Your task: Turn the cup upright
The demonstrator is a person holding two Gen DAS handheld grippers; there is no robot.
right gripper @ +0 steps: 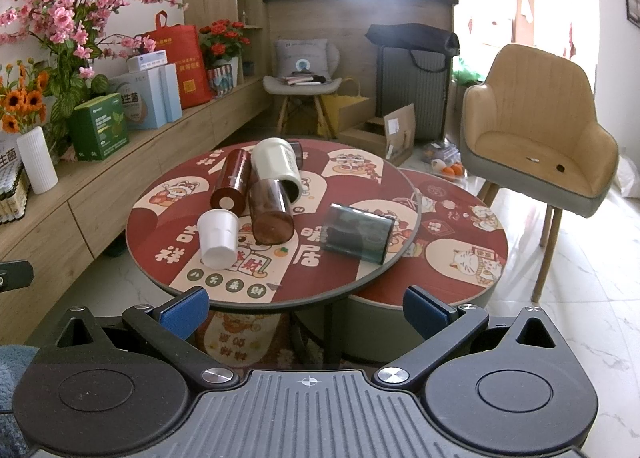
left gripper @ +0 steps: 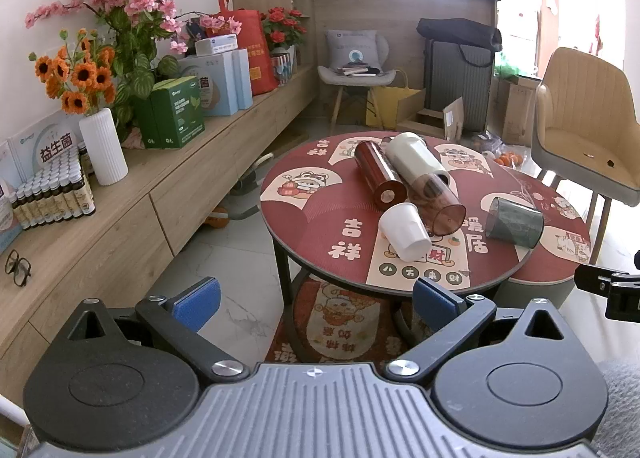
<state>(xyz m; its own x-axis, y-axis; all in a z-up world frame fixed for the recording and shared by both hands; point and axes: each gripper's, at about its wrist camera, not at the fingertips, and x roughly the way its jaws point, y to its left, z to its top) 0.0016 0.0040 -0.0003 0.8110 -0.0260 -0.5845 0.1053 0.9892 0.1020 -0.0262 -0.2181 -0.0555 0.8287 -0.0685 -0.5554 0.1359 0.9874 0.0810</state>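
Note:
Several cups lie on their sides on a round red table (left gripper: 304, 234) (right gripper: 160, 234): a small white cup (left gripper: 405, 232) (right gripper: 218, 237), a clear brown cup (left gripper: 438, 202) (right gripper: 270, 213), a dark red cup (left gripper: 378, 174) (right gripper: 233, 179), a cream cup (left gripper: 418, 158) (right gripper: 278, 162) and a dark green translucent cup (left gripper: 515, 221) (right gripper: 357, 232). My left gripper (left gripper: 316, 300) is open and empty, short of the table's near edge. My right gripper (right gripper: 306, 308) is open and empty, also short of the near edge.
A lower round table (right gripper: 460, 234) adjoins on the right. A beige chair (right gripper: 536, 137) (left gripper: 588, 129) stands behind it. A long wooden sideboard (left gripper: 120, 209) with boxes, vases and flowers runs along the left wall. The right gripper's edge shows in the left wrist view (left gripper: 616, 290).

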